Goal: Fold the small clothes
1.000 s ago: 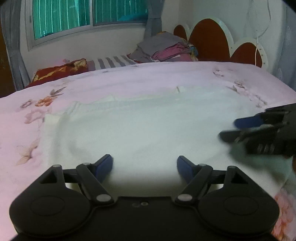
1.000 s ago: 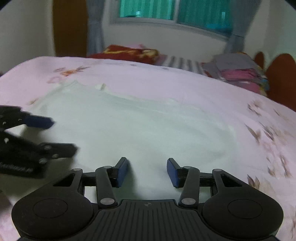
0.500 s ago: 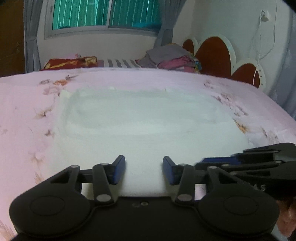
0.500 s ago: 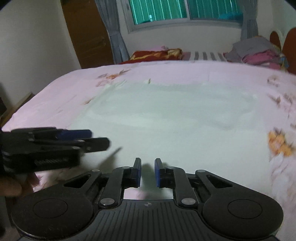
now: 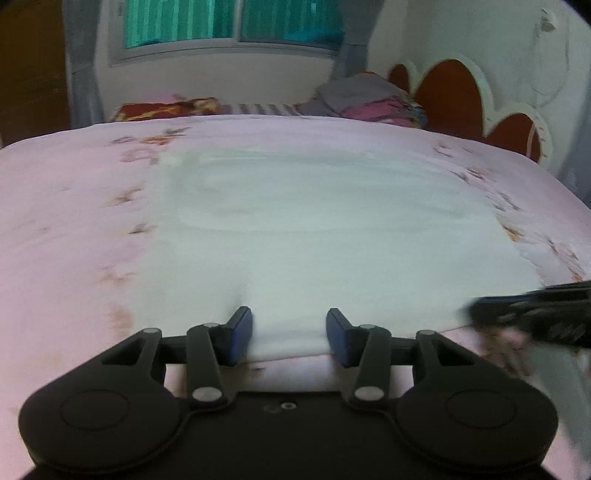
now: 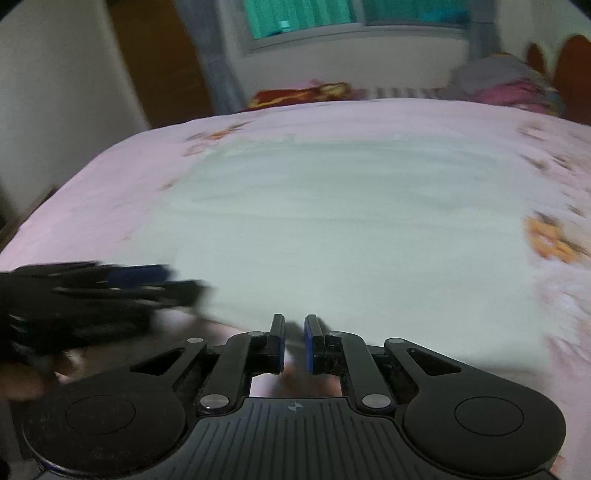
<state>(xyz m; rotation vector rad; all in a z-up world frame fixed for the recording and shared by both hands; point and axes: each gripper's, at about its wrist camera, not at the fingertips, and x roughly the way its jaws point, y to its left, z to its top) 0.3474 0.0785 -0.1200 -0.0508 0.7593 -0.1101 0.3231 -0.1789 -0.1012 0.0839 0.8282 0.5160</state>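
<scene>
A white garment (image 5: pixel 325 229) lies spread flat on the pink floral bed sheet (image 5: pixel 66 206); it also shows in the right wrist view (image 6: pixel 354 221). My left gripper (image 5: pixel 289 338) is open, its blue pads either side of the garment's near hem, which bunches slightly between them. My right gripper (image 6: pixel 294 341) has its jaws nearly closed with a narrow gap at the near hem; whether cloth is between them is not clear. Each gripper appears blurred in the other's view: the right one (image 5: pixel 532 314) and the left one (image 6: pixel 110 288).
A pile of folded clothes (image 5: pixel 369 99) and a red patterned pillow (image 5: pixel 166 109) lie at the far end of the bed. A red and white headboard (image 5: pixel 461 92) stands at the right. A window (image 5: pixel 229 22) and a wooden door (image 6: pixel 162 62) are behind.
Both grippers pulled back from over the garment to its near hem. The right jaws narrowed from open to nearly closed. The left jaws narrowed, then widened a little.
</scene>
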